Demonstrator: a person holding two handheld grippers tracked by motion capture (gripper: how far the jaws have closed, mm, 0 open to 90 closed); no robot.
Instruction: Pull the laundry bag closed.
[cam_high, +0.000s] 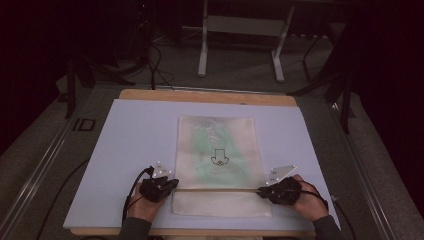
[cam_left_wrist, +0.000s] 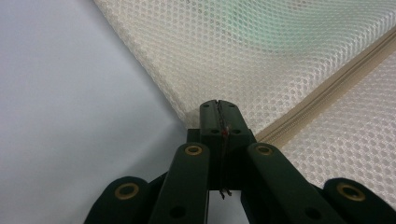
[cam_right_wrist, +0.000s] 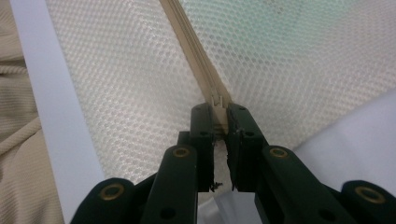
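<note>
Mesh bag: cream mesh bag (cam_high: 218, 165) lies flat on the pale mat (cam_high: 130, 150), a green shape showing faintly through the weave.
Zipper: a tan zipper (cam_high: 217, 190) crosses the bag near my edge of the table, running from one gripper to the other.
Left gripper: my left gripper (cam_left_wrist: 218, 116) has its jaws pressed together on the bag's left edge, at the zipper's end.
Right gripper: my right gripper (cam_right_wrist: 220, 122) pinches the zipper pull (cam_right_wrist: 217, 100) at the bag's right edge.
</note>
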